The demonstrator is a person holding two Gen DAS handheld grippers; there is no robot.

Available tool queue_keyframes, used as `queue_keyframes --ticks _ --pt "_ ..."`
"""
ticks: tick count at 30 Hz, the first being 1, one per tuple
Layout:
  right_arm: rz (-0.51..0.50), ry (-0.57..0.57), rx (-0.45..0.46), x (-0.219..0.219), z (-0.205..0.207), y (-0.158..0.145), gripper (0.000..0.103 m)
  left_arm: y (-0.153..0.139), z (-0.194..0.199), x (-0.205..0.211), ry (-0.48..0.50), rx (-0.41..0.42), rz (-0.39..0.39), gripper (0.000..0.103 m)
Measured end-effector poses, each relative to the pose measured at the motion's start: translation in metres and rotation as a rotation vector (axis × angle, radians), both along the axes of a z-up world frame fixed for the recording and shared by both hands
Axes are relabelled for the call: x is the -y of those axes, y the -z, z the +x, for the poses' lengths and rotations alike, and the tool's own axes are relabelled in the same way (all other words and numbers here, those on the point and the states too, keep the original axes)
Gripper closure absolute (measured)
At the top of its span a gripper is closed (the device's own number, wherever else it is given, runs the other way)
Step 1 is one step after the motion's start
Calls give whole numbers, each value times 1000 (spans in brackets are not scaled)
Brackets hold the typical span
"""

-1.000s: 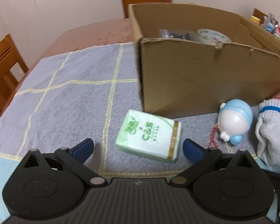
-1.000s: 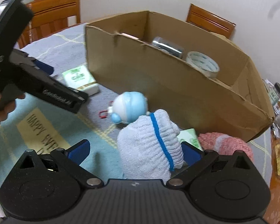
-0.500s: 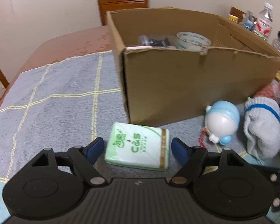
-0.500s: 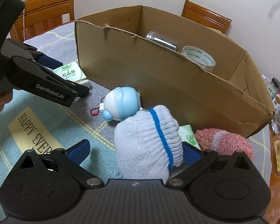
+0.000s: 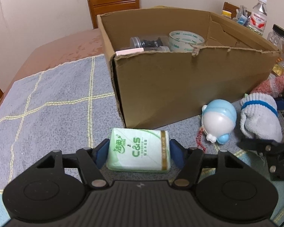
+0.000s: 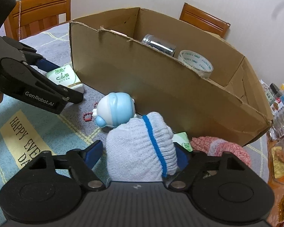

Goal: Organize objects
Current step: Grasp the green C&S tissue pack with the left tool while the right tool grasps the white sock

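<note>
One cardboard box (image 5: pixel 189 87) fills the middle of both views, holding one tape roll (image 5: pixel 186 40) and one clear jar (image 5: pixel 147 42); before it lie one blue-and-white toy (image 5: pixel 218 121), one pink sock bundle (image 6: pixel 225 147) and two green tissue packs. The left gripper (image 5: pixel 139 151) is closing, pads against one tissue pack (image 5: pixel 139 150), low centre; the right gripper (image 6: pixel 140 153) is closing around the white sock bundle (image 6: pixel 140 147). A grey checked cloth (image 5: pixel 53 102) covers the wooden table (image 5: pixel 66 51), with chairs and a pale wall behind.

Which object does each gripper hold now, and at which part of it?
The left gripper is closing on the green tissue pack, pads at its two short ends. The right gripper is closing on the white glove bundle, at its sides.
</note>
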State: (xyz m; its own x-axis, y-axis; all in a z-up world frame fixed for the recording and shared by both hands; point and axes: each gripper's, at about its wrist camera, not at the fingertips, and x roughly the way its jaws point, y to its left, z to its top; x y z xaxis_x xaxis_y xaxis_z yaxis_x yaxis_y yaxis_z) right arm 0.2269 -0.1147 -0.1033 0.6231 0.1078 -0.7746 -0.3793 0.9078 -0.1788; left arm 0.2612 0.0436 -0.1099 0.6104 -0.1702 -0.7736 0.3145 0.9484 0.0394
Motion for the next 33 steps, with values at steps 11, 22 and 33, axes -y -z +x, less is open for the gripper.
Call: queue_keyframes --ticks 11,22,33 --pt "48 77 -42 13 8 -16 35 -10 -4 -7 11 -39 -5 39" --pt "118 102 -103 29 8 -46 35 -61 -24 -3 110 -66 -2 39" --pt "157 57 -119 38 1 -94 35 -125 -26 17 159 5 -63 39"
